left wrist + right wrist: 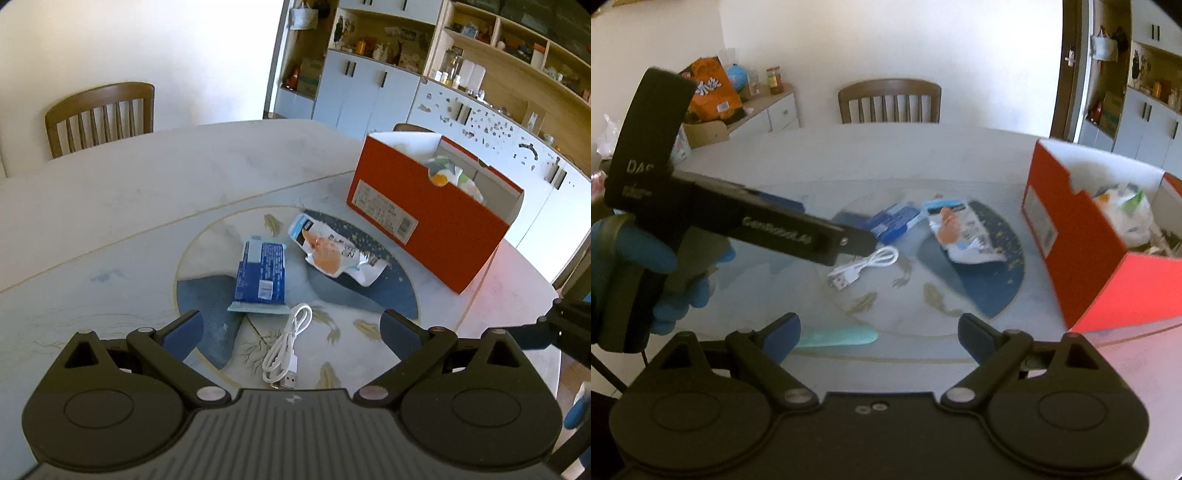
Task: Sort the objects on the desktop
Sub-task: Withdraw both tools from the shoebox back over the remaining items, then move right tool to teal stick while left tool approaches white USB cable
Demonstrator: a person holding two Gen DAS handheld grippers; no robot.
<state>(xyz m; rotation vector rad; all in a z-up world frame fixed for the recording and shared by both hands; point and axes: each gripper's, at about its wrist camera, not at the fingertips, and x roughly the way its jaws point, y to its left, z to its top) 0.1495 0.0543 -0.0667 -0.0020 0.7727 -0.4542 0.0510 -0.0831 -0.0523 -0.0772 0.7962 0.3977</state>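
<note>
Pale marble with a round painted inlay of fish and blue shapes forms the bench (110, 192), with a wooden chair (99, 114) at its far edge and cupboards and open shelves (388, 85) beyond. On the inlay lie three loose things: a blue packet (260, 275), a white and orange pouch (334, 253) just beside it to the right, and a coiled white USB cable (286, 349) nearer the camera. An open red box (432, 218) stands to the right on the bench, with crumpled wrappers (448, 173) already inside it.

In the right wrist view a sideboard (768, 110) carries an orange snack bag (711, 88) and jars. A mint-green strip (836, 338) lies near the bench's close edge.

The left hand-held gripper (291, 328) hovers low above the cable, its blue-padded jaws spread wide and empty; a blue-gloved hand (653, 254) grips its handle. The right hand-held gripper (879, 330) hangs over the near edge of the inlay, jaws likewise wide apart, holding nothing.
</note>
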